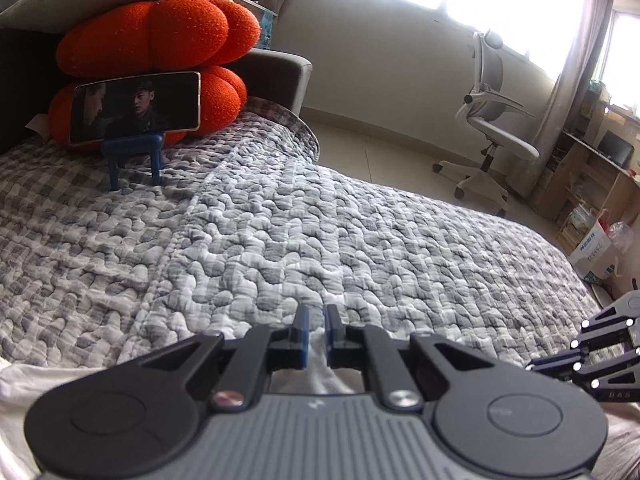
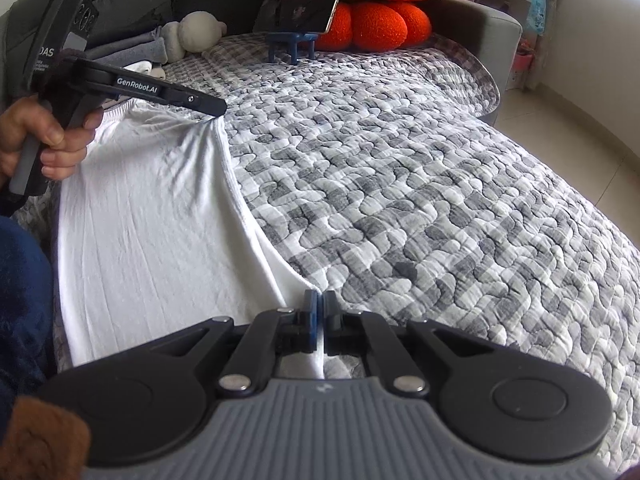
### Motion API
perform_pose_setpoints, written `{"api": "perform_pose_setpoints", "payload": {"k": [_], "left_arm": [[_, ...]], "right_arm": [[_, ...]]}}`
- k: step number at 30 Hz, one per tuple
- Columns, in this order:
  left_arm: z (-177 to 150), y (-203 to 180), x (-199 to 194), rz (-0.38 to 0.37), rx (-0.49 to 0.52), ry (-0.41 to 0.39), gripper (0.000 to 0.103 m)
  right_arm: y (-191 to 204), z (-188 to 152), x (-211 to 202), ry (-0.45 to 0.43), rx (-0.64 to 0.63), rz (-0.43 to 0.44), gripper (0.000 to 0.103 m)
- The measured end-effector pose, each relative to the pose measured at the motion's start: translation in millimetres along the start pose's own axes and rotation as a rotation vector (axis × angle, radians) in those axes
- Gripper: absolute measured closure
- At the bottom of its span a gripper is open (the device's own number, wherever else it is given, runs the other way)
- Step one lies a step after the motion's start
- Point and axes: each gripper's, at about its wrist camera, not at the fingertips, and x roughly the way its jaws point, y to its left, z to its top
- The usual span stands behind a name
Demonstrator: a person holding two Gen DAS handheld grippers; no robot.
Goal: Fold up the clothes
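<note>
A white garment (image 2: 160, 220) lies spread flat on the left part of the quilted bed. My right gripper (image 2: 320, 299) is shut on its near right edge, and a fold of white cloth runs back between the pads. At the upper left of the right wrist view, a hand (image 2: 52, 140) holds my left gripper (image 2: 218, 109), whose tip pinches the garment's far right corner. In the left wrist view, the left gripper (image 1: 316, 314) is shut with a strip of white cloth (image 1: 320, 364) between its fingers. The right gripper (image 1: 600, 352) shows at the right edge.
A grey checked quilt (image 2: 420, 180) covers the bed. At the head stand orange pumpkin cushions (image 1: 160, 36), a phone (image 1: 136, 106) on a blue stand, a grey plush toy (image 2: 196, 34) and folded grey clothes (image 2: 132, 50). An office chair (image 1: 492, 120) and a wooden shelf desk (image 1: 592, 168) stand beyond the bed.
</note>
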Motion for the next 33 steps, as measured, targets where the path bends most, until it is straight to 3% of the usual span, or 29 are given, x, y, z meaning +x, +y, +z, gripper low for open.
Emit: {"api": "perform_pose_setpoints", "payload": {"k": [6, 7, 13, 20, 22, 26, 33], "left_arm": [[-5.0, -8.3, 21.4, 0.072, 0.066, 0.022, 0.094], [-4.5, -10.2, 20.7, 0.076, 0.077, 0.015, 0.094], [-4.0, -5.8, 13.8, 0.082, 0.065, 0.004, 0.094], [0.6, -1.2, 7.4, 0.039, 0.052, -0.013, 0.094], [0.9, -1.3, 10.3, 0.058, 0.058, -0.009, 0.094], [3.4, 3.8, 6.8, 0.049, 0.028, -0.018, 0.094], [5.2, 0.6, -11.7, 0.016, 0.034, -0.039, 0.094]], "right_arm": [[3.1, 0.2, -0.6, 0.007, -0.068, -0.007, 0.098], [4.8, 1.7, -1.1, 0.009, -0.084, 0.004, 0.090], [15.9, 19.2, 13.2, 0.014, -0.204, 0.080, 0.087], [21.4, 45.9, 38.2, 0.018, -0.268, 0.213, 0.087], [22.3, 50.3, 42.9, 0.018, -0.260, 0.210, 0.102], [20.8, 50.0, 40.6, 0.005, -0.239, 0.146, 0.103], [16.4, 45.1, 41.1, -0.014, -0.168, 0.125, 0.103]]}}
